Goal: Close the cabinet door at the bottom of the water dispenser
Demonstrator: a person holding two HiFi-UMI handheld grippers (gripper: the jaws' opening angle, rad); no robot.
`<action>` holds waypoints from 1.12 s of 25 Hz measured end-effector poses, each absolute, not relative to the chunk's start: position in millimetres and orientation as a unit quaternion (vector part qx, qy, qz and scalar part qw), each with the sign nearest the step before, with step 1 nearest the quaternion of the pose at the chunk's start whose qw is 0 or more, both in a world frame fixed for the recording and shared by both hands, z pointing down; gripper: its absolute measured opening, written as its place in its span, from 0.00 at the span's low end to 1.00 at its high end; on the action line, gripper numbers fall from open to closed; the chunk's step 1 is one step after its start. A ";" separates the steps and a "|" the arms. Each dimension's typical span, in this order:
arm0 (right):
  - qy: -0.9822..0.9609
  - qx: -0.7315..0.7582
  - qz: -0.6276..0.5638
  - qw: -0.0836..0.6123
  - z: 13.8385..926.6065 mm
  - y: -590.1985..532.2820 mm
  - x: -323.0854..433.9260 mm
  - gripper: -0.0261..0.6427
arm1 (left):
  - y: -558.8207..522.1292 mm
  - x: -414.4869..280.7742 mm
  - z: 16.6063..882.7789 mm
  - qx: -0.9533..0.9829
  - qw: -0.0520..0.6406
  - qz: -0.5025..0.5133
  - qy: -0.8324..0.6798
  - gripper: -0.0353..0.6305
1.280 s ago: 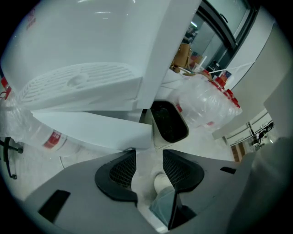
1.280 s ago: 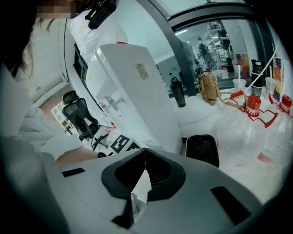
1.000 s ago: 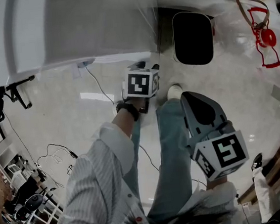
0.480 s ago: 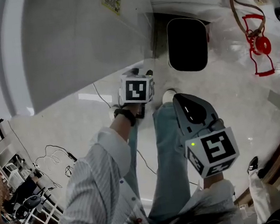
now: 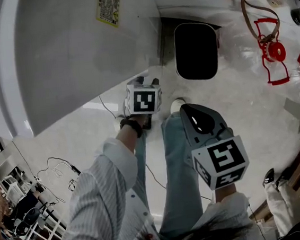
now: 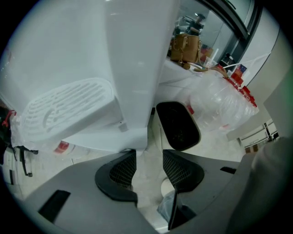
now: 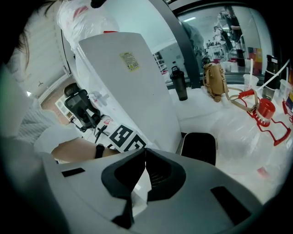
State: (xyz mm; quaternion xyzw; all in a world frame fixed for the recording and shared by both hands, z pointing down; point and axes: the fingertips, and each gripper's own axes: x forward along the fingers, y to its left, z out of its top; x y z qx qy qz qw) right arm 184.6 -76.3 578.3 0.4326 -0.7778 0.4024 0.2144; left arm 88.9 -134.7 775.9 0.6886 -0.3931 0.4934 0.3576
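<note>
The white water dispenser (image 5: 74,55) fills the head view's upper left, a yellow label (image 5: 107,7) on its panel. In the left gripper view its drip tray grille (image 6: 64,109) juts out at the left and its lower corner (image 6: 133,139) ends just past the jaws. I cannot make out a cabinet door seam on it. My left gripper (image 5: 146,82) is open and empty, close to the dispenser's bottom edge, its jaws (image 6: 146,165) apart over bare floor. My right gripper (image 5: 185,109) hangs further back over the person's leg, with its jaws (image 7: 145,153) shut on nothing.
A black bin (image 5: 196,50) stands right of the dispenser. Clear water bottles with red handles (image 5: 270,51) lie at the far right. Cables (image 5: 58,163) trail on the floor at the left. The person's jeans (image 5: 176,167) and white shoe (image 5: 176,105) are below the grippers.
The head view has tilted, so more of the dispenser's panel and its label show. Both grippers sit slightly further left in the frame. Neither gripper's jaws changed.
</note>
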 end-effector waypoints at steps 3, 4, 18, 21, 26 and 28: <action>-0.778 0.431 0.402 0.216 578.2 -82.0 184.3 0.06 | -139.9 92.2 775.3 0.697 0.346 0.488 -0.395 0.33; -0.778 0.431 0.403 0.215 578.3 -83.4 184.0 0.06 | -140.3 92.6 775.0 0.698 0.346 0.487 -0.395 0.33; -0.781 0.412 0.412 0.223 586.7 -81.1 185.2 0.06 | -147.5 92.6 777.4 0.692 0.332 0.490 -0.413 0.32; -0.780 0.410 0.415 0.227 590.7 -76.4 189.7 0.06 | -148.3 93.5 777.9 0.690 0.337 0.485 -0.418 0.32; -0.777 0.407 0.420 0.232 595.2 -71.6 190.4 0.06 | -161.8 100.8 773.5 0.693 0.349 0.461 -0.431 0.34; -0.776 0.405 0.423 0.235 597.0 -71.4 190.7 0.06 | -164.0 98.7 774.3 0.675 0.368 0.459 -0.444 0.28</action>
